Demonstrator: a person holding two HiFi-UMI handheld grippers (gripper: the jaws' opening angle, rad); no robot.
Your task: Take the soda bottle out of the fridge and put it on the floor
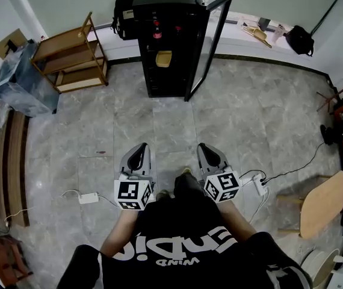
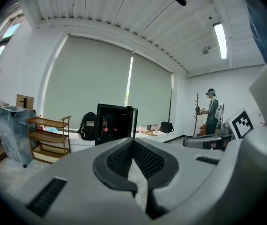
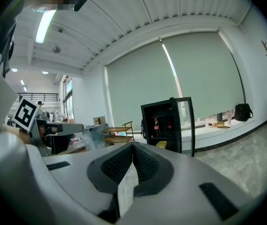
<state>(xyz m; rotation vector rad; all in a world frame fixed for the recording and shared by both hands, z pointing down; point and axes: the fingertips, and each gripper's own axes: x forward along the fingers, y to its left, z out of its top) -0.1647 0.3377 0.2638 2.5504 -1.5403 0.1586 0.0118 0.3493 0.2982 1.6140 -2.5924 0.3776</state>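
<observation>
A black fridge (image 1: 165,41) stands against the far wall with its glass door (image 1: 207,41) swung open to the right. On its upper shelf stands a red-capped soda bottle (image 1: 157,30), with a second one (image 1: 177,29) beside it; a yellow object (image 1: 163,58) lies on a lower shelf. The bottles also show in the left gripper view (image 2: 105,128) and the right gripper view (image 3: 156,124). My left gripper (image 1: 140,147) and right gripper (image 1: 205,147) are held close to my body, far from the fridge. Both are shut and hold nothing, their pads meeting at the tips (image 2: 133,142) (image 3: 132,146).
A wooden shelf rack (image 1: 72,56) and a black backpack (image 1: 123,14) stand left of the fridge. A plastic-wrapped bin (image 1: 21,77) is at the far left. Cables with a power strip (image 1: 259,182) and an adapter (image 1: 88,197) lie near my feet. A wooden chair (image 1: 322,205) stands at the right.
</observation>
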